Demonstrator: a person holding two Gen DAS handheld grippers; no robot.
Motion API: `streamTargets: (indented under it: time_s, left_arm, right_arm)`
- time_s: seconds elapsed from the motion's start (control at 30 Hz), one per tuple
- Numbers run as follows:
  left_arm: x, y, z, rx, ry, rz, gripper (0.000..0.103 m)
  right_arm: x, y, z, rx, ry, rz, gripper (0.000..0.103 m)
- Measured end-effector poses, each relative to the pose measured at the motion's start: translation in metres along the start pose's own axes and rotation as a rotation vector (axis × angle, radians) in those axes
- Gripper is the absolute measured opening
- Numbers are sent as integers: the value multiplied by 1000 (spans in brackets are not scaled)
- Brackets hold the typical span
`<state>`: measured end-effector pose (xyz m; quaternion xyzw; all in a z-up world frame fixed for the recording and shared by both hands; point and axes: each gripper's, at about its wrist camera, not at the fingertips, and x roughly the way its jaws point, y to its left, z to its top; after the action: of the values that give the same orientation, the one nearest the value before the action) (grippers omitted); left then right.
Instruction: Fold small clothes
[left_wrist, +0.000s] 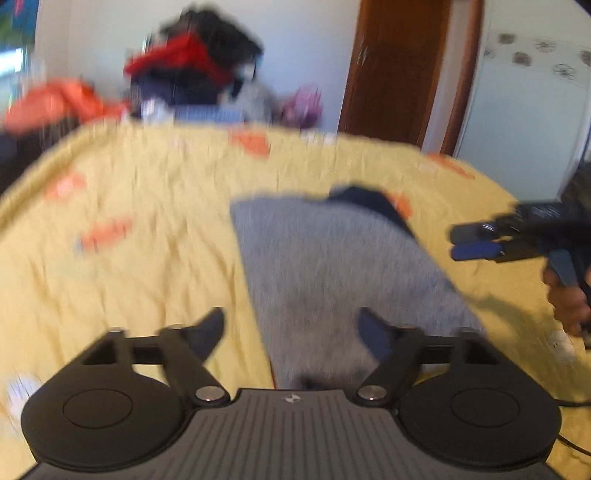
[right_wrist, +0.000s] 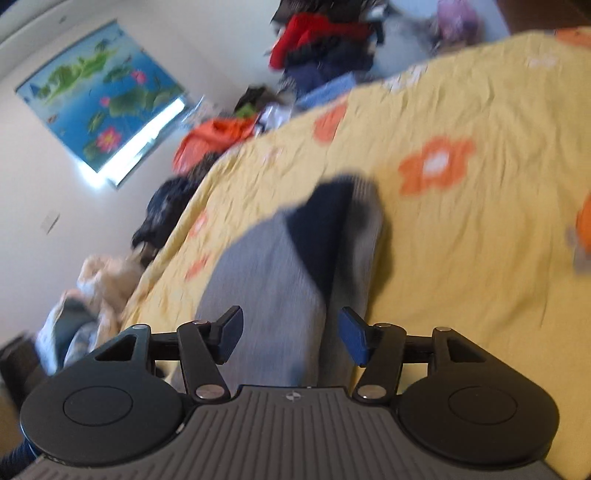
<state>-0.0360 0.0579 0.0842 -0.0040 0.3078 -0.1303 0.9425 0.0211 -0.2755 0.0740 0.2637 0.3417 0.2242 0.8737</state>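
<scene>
A small grey garment (left_wrist: 332, 266) with a dark navy part (left_wrist: 369, 201) lies flat on the yellow flowered bedspread (left_wrist: 147, 240). My left gripper (left_wrist: 291, 321) hovers over the garment's near end, its jaws wide apart and nothing between the pads. In the right wrist view the same grey garment (right_wrist: 266, 266) and its navy part (right_wrist: 325, 229) stretch away from my right gripper (right_wrist: 290, 317), which stands open just above the cloth without pinching it. From the left wrist view the right gripper (left_wrist: 476, 242) is seen beside the garment's right edge, held by a hand (left_wrist: 569, 306).
A heap of red, orange and dark clothes (left_wrist: 192, 74) sits beyond the bed's far edge. A wooden door (left_wrist: 395, 66) and a white wardrobe (left_wrist: 528, 110) stand at the back right. More clothes (right_wrist: 221, 133) and a lotus poster (right_wrist: 99, 103) are left of the bed.
</scene>
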Motion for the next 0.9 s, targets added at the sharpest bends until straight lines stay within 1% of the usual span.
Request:
streamTargets:
  time_s: [0.03,0.07,0.17,0.2,0.23,0.27,0.3,0.33,0.4,0.43,0.5,0.57,0.6,0.63,0.7,0.73,0.77,0.83,0.87,0.9]
  left_arm:
    - [1,-5,3,20,-35,-2,88]
    - [6,-10,6,33,-37,-10,88]
    - [35,-26,4,43,-4,-48,88]
    - [47,-30,1,47,28,-53,88]
    - [58,-34,-3,52,69,-48,88]
    - [69,-36,-7,49,103,-36,88]
    - [76,-37,-11,35,128,-35,88]
    - [81,-36,-14,16,146,-46,88]
    - [88,-35,-16,-9,152,-61,92]
    - [92,-35,-15,-15,156,-66,93]
    - [101,-34,-11,-27,155,-64,99]
    - [105,-35,-9,-31,165,-58,101]
    - [105,-35,-8,-31,168,-57,101]
    - [104,-36,-9,-26,167,-57,101]
    - [101,-36,-13,-10,161,-59,101]
    - [101,-37,-13,-2,160,-57,101]
    - [100,-38,-14,6,160,-54,101]
    - [100,-40,-14,6,160,-50,101]
    - [100,-40,-14,4,161,-48,101]
    - [101,-40,-13,3,162,-46,101]
  right_arm:
    - [7,0,11,1,-24,-21,63]
    - [18,-1,22,-1,-34,-36,62]
    - [60,-5,46,31,-13,-62,63]
    - [74,-7,52,43,-3,-86,63]
    - [88,-8,55,49,0,-102,59]
    - [99,-5,57,32,4,-97,32]
    - [108,-2,61,5,20,-104,14]
    - [113,2,65,-20,20,-114,16]
    - [118,10,74,-90,-13,-129,15]
    - [121,9,79,-109,-18,-158,15]
    - [135,-2,85,-108,7,-217,14]
    - [146,-8,79,-127,28,-284,14]
    - [148,-10,74,-123,48,-293,16]
    - [145,-9,69,-116,43,-288,22]
    - [130,-1,65,-125,-7,-312,34]
    - [121,5,65,-130,-50,-329,47]
    - [109,11,64,-136,-111,-335,49]
    - [92,28,62,-166,-194,-284,51]
    - [88,38,61,-186,-200,-248,56]
    - [88,47,60,-211,-188,-211,60]
